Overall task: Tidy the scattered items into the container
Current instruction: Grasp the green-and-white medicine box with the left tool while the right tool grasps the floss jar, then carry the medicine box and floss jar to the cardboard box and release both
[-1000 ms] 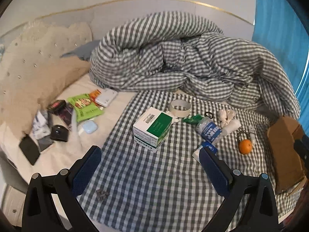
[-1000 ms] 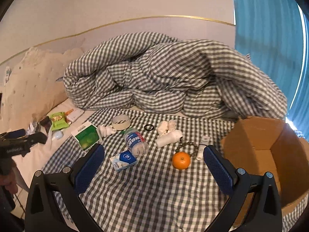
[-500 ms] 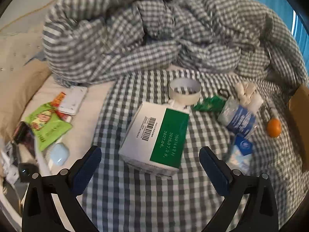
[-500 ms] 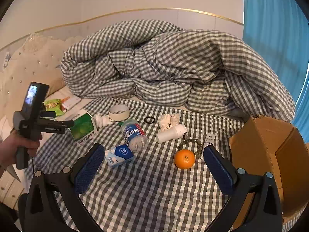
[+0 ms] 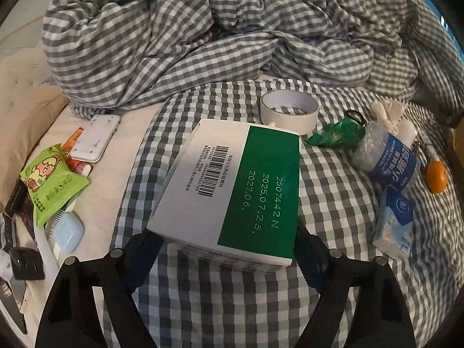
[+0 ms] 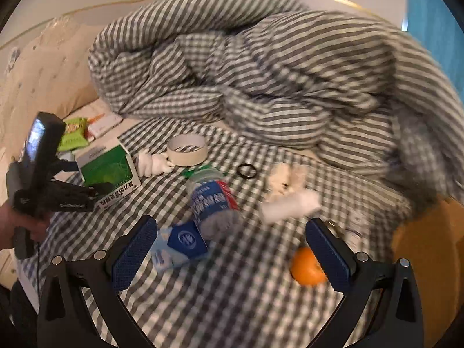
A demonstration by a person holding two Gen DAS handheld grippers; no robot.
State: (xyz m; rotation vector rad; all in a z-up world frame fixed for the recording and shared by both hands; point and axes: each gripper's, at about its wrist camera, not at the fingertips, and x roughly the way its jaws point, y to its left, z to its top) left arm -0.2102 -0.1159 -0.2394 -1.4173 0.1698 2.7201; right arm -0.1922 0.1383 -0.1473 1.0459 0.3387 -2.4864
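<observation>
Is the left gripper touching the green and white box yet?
Cannot tell. In the left wrist view the left gripper straddles the green and white box, whose near corners hide both fingertips.

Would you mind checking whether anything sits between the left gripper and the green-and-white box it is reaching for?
Nothing visible does. The left gripper already has its open fingers on either side of the green-and-white box, at its near end. The tape roll lies beyond the box's far end, out of the way.
</observation>
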